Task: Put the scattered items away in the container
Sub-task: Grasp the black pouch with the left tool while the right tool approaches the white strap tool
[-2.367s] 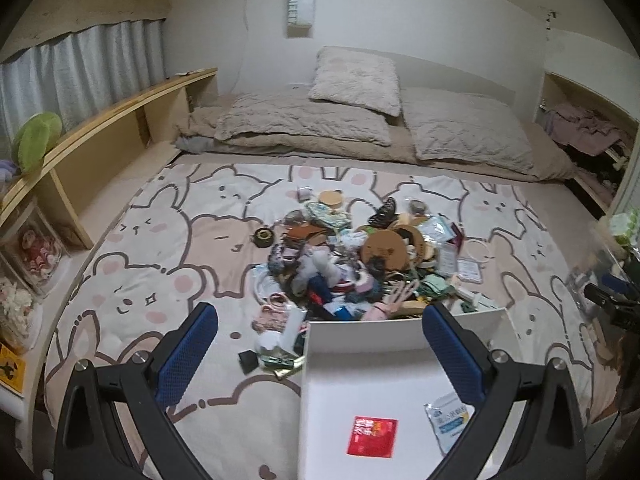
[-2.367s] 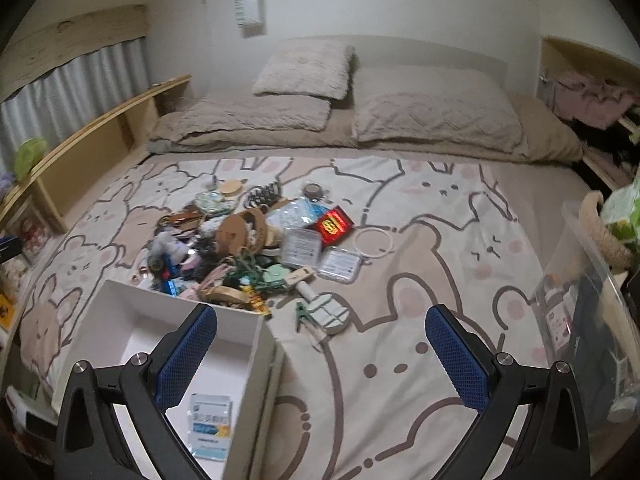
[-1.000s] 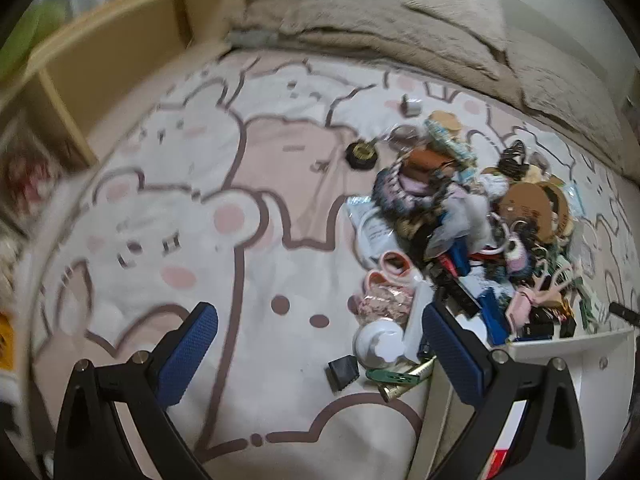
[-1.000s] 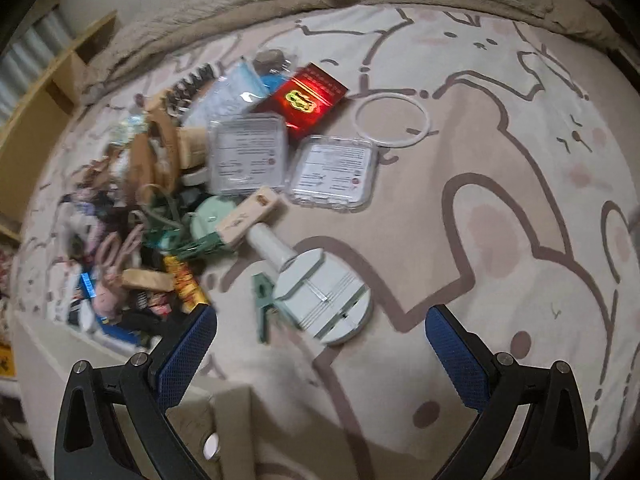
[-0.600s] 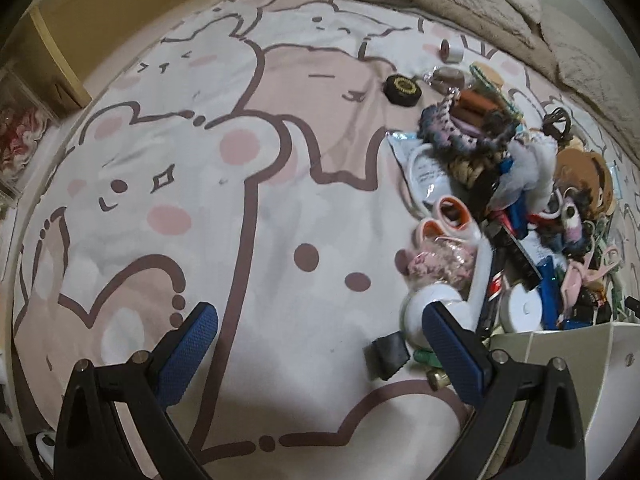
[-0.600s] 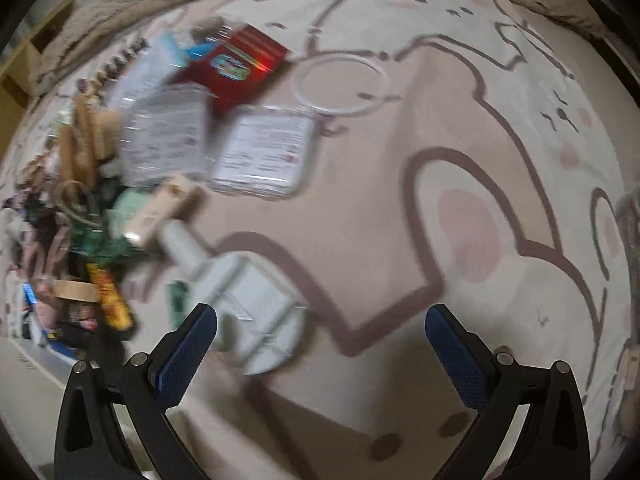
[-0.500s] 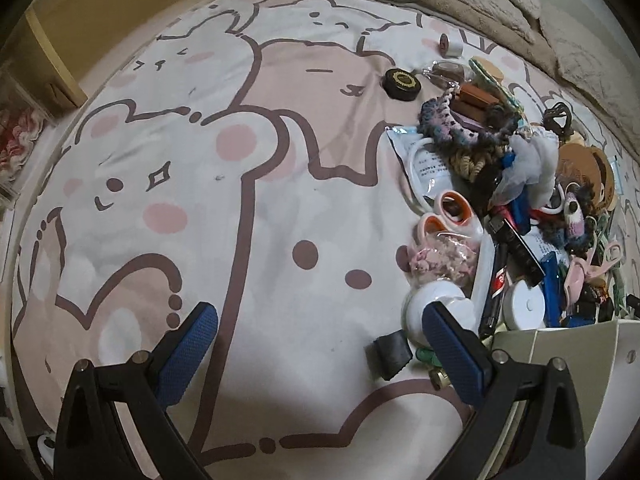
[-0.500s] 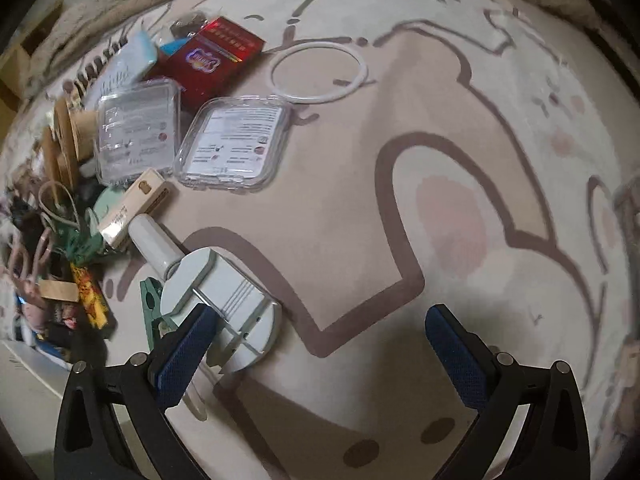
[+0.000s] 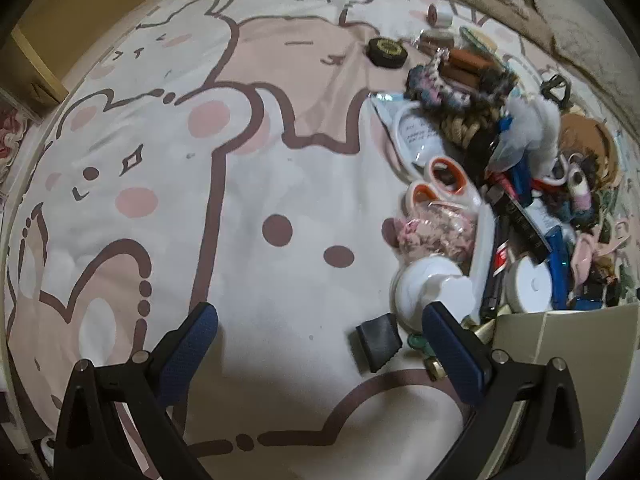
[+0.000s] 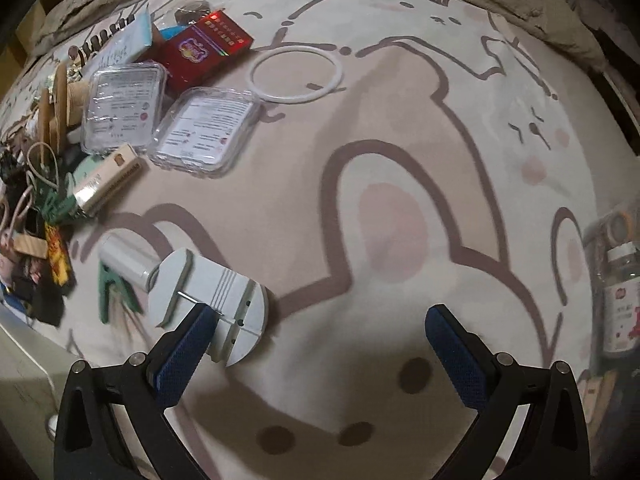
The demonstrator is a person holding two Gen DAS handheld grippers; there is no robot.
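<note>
Both grippers, left gripper (image 9: 320,328) and right gripper (image 10: 320,330), hang wide and empty over the bedspread (image 9: 248,152), seemingly lining up near-side items beside the white box (image 9: 580,344).

Dim indoor light, strong fisheye warp, black vignette at the corners in both views.

A broad soft shadow is cast on the bedspread (image 9: 248,184) under the left gripper (image 9: 320,344), and another under the right gripper (image 10: 320,344); light is judged to come from above and behind. Lines of the print are bent hard toward the edges. Slight motion blur is seen on the green clip (image 10: 114,292) and on the clutter at the right view's left edge. Glare is noted on the clear cases (image 10: 206,132) and a bright red sparkle on the red box (image 10: 204,46). Colours are muted and warm.
</note>
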